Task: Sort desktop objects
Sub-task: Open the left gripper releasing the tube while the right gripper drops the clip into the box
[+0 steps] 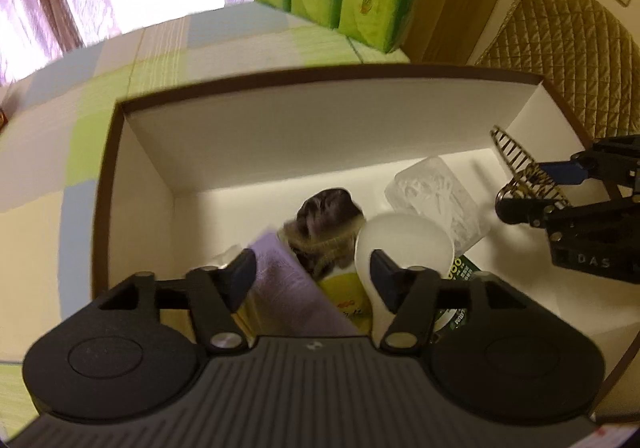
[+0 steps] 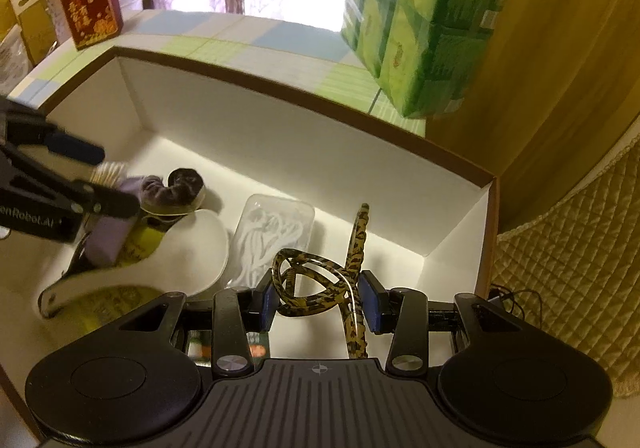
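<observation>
Right gripper [image 2: 318, 302]: you are closing its pads on the leopard-pattern hair clip [image 2: 320, 288], low over the box's right end, probably for setting it down there.
Left gripper [image 1: 312, 276]: you are holding it wide open and empty above the pile at the box's left end.
Box [image 2: 280, 128]: it is keeping the white ladle [image 2: 160, 260], the purple scrunchie [image 2: 176, 188] and the clear packet [image 2: 276, 236] together.

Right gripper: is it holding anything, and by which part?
The right gripper grips the leopard-print hair clip across its looped body; the left gripper is open, empty.
</observation>
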Available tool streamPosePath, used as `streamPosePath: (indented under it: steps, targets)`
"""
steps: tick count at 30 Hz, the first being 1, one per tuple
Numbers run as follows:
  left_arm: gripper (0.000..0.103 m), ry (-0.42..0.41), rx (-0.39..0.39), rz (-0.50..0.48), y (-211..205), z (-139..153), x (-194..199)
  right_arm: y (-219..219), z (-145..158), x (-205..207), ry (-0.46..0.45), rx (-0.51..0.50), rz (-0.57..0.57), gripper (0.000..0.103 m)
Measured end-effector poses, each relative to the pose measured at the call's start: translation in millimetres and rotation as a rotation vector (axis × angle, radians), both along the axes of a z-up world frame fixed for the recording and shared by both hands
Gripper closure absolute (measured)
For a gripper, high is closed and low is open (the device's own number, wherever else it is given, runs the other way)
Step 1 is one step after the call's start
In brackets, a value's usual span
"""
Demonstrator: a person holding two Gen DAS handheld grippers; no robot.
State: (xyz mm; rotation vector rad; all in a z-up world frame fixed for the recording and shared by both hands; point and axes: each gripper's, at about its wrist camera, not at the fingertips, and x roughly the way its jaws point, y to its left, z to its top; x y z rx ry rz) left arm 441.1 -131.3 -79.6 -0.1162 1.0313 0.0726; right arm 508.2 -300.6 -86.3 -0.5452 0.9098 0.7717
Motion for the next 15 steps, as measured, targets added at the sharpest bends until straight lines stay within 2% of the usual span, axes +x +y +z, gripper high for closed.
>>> streamPosePath:
  steps: [4,11,13,15]
  targets:
    - [0.032,-0.015,0.041,-0.024,-4.8,5.8,-2.8,-0.2,-4.5,-5.2,-0.001,-0.038,0.019,0.064]
    - [0.028,-0.033,0.05,-0.04,-9.4,9.6,-9.2,-0.5,-3.2,-11.6,-0.057,-0.051,0.029,0.063]
    - [0.027,-0.039,0.057,-0.04,-9.9,11.8,-11.5,-2.5,0.5,-13.7,-0.059,-0.04,0.032,0.058]
    - [0.025,-0.05,0.056,-0.04,-9.8,14.8,-14.8,-6.2,5.3,-18.0,-0.065,-0.018,0.032,0.035]
